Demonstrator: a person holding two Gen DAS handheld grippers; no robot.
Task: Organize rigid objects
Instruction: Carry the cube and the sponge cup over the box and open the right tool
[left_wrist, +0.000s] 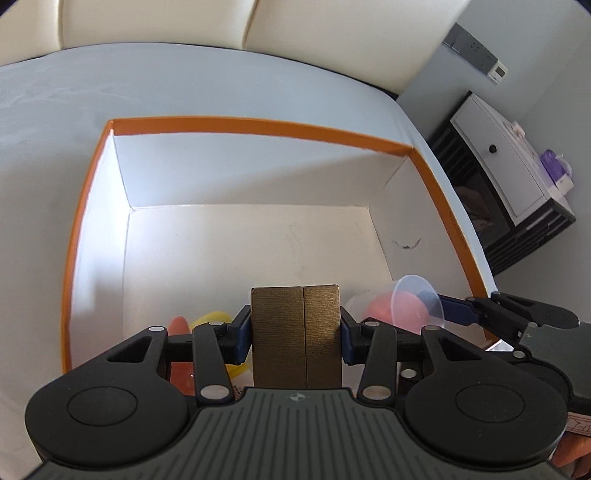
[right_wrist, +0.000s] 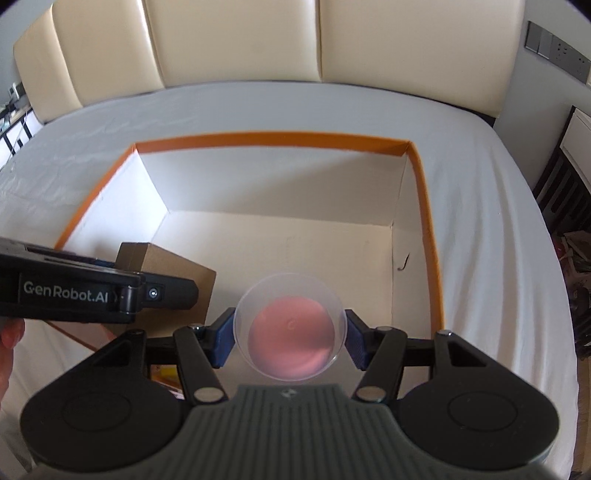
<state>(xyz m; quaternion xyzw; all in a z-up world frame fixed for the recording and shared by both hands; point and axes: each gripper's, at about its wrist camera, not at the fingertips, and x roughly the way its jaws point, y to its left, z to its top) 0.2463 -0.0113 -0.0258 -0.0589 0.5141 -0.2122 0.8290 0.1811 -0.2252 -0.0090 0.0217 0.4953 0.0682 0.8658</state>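
Observation:
My left gripper (left_wrist: 295, 332) is shut on a brown cardboard box (left_wrist: 295, 332), held over the near edge of a large open box with an orange rim (left_wrist: 258, 125) and white inside. My right gripper (right_wrist: 290, 338) is shut on a clear plastic cup (right_wrist: 290, 325) with a pink bottom, held mouth up over the same box (right_wrist: 273, 138). The cup (left_wrist: 413, 299) and right gripper (left_wrist: 498, 310) show at the right of the left wrist view. The cardboard box (right_wrist: 173, 273) and left gripper (right_wrist: 92, 291) show at the left of the right wrist view.
The big box sits on a bed with a pale grey sheet (right_wrist: 498, 221) and a cream padded headboard (right_wrist: 240, 40). Yellow and orange items (left_wrist: 207, 321) lie under my left gripper. A dark bedside cabinet (left_wrist: 509, 192) stands at the right.

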